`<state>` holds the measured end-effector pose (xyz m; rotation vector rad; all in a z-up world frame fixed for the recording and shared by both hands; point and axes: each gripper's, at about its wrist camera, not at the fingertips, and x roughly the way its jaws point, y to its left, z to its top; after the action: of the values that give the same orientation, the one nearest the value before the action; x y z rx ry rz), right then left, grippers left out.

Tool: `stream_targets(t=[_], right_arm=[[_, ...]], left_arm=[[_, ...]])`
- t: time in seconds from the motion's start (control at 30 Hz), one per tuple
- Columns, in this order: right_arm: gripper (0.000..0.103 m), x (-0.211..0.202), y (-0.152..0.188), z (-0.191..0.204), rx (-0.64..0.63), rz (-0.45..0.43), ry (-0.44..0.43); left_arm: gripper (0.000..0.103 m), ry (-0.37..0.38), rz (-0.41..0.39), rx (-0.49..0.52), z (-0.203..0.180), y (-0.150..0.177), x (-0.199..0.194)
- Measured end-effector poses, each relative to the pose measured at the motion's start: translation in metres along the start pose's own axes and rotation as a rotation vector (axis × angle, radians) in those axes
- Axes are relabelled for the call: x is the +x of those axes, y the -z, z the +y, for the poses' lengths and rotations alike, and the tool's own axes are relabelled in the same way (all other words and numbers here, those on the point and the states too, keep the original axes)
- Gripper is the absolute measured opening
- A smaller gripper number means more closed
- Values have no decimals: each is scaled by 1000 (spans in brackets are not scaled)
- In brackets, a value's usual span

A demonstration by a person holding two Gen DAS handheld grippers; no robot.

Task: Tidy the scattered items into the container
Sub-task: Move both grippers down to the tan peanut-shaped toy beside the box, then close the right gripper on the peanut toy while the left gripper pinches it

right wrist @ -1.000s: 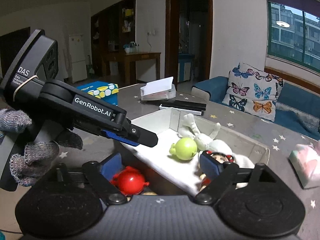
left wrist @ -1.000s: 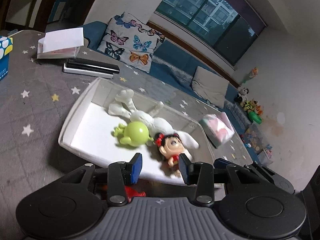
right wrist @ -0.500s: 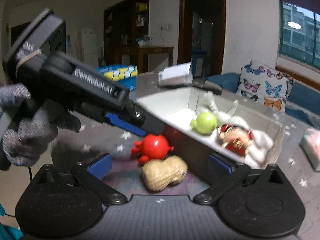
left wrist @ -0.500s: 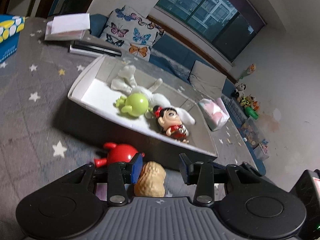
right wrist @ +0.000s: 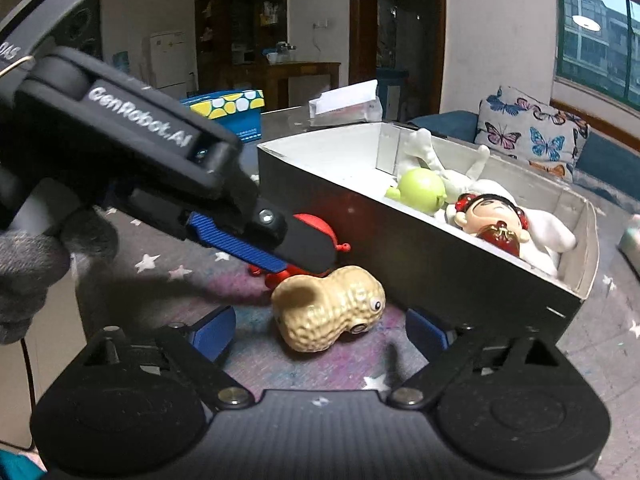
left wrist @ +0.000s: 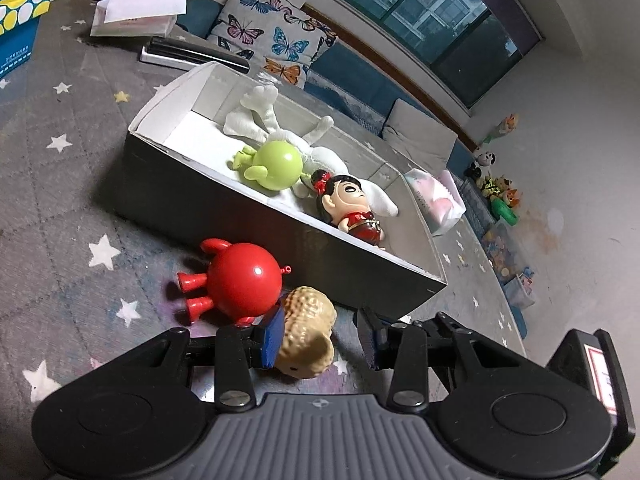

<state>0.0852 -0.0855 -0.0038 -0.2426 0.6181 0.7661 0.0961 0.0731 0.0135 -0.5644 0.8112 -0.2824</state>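
A tan, bumpy peanut (right wrist: 330,308) and red toy (left wrist: 240,280) lie on the desk (left wrist: 60,208) just beside the box (left wrist: 248,216) wall. Left gripper (left wrist: 320,340) open around the peanut; right gripper (right wrist: 320,328) closing, not touching it.

White lettering "GenRobot.AI" runs along the side of the black plastic left gripper (right wrist: 280,258), at the left of the right wrist view. At the far left edge, its black housing carries the partly cut-off white letters "DAS". Print on the far blue box is too small to read.
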Motion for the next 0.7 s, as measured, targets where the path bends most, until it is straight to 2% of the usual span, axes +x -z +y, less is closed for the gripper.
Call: stream_targets(t=[0.3,0.43,0.53,0.7], right_arm=[[82,16,0,-9,29,27,-20],[70,19,0,-9,30,31,-36],[66,19,0,-9,33,27,-34],[66,17,1,-8,32,23,-34]], left_arm=[[42,-12,36,-5,2,-1,12],[42,-21,49,-7,4,-1,16],[42,-26,56,-14,6,-1,18],[41,-31,63,-5,5,2,18]])
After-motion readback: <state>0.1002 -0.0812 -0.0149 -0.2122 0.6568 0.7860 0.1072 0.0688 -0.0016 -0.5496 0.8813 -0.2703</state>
